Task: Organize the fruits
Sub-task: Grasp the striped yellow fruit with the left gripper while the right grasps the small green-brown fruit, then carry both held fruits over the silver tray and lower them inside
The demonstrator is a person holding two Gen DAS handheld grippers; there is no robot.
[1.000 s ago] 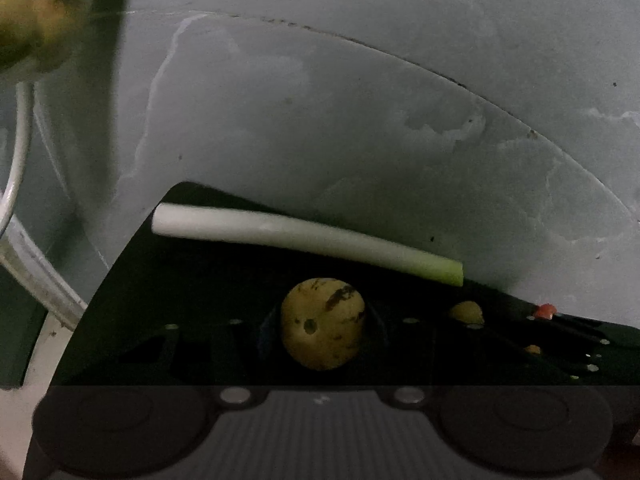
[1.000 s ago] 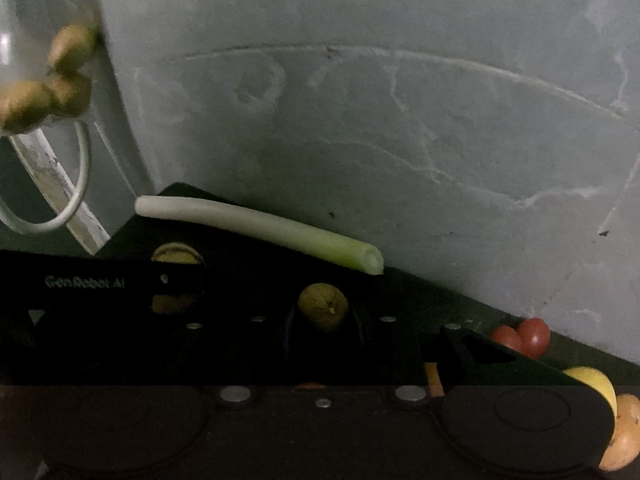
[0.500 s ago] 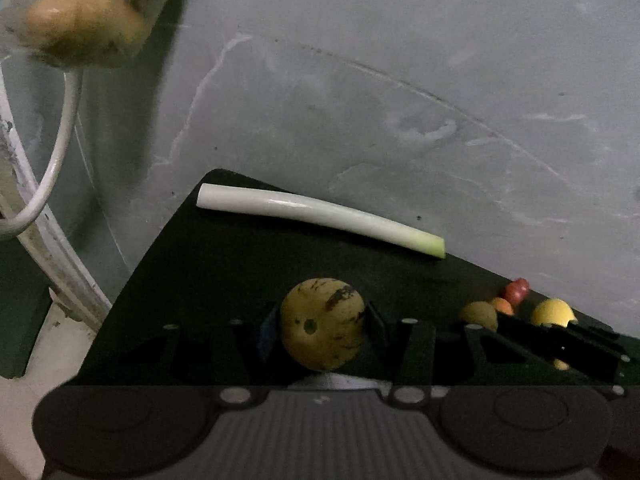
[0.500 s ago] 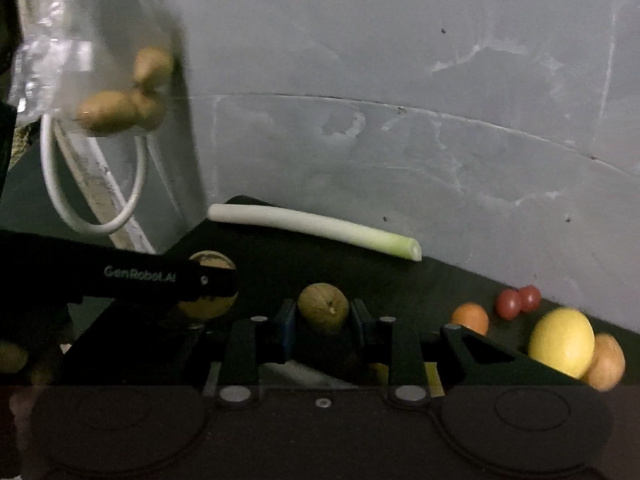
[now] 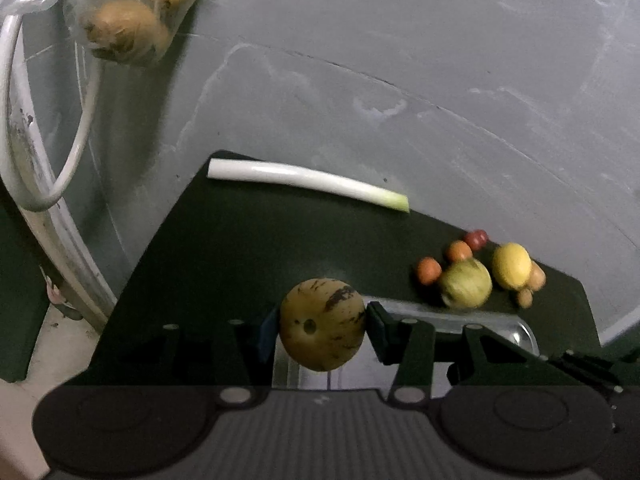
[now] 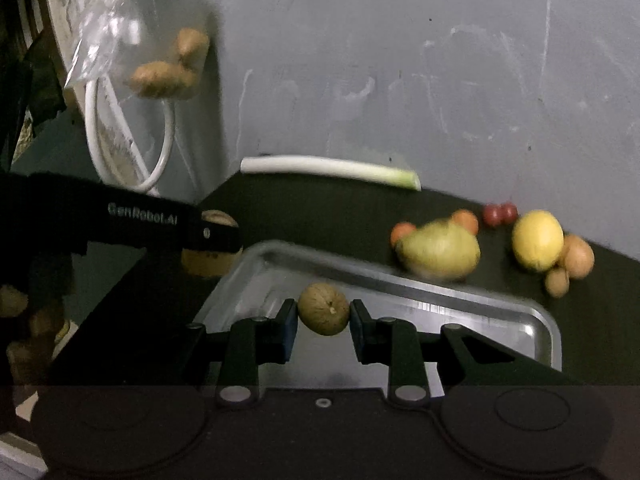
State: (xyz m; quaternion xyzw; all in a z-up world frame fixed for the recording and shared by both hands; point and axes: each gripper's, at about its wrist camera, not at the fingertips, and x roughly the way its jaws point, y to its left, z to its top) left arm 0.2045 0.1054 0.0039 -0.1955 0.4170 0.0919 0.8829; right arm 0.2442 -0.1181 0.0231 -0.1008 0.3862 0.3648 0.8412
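The left gripper (image 5: 322,326) pinches a round yellow fruit with dark streaks (image 5: 322,324) between its two fingers, one pad on each side, and holds it in the air above the near edge of the dark table (image 5: 248,248). The right gripper (image 6: 324,316) is clamped on a smaller brownish-green round fruit (image 6: 324,309), which hangs over the metal tray (image 6: 440,288). In the right wrist view the left gripper shows at the left edge as a black bar with white lettering, its streaked fruit just past the tray's left corner.

The tray sits on the table in front of both grippers; what can be seen of its floor looks bare. Beyond its far rim lies a loose group of fruit: a large pale green fruit (image 6: 440,252), blurred so its kind is hard to tell, perhaps a pear or mango, with two small orange fruits (image 6: 466,220) just behind it. To the right is a yellow lemon (image 6: 538,240), touching a tan round fruit (image 6: 580,256) with a smaller brown one (image 6: 557,281) below. Two small red tomatoes (image 6: 500,213) lie side by side between the orange fruits and the lemon.

A leek stalk (image 6: 328,170) lies along the table's far edge against the grey wall (image 6: 400,60). At upper left a clear plastic bag (image 6: 120,32) with brown lumps inside hangs near a white cable (image 6: 160,152)
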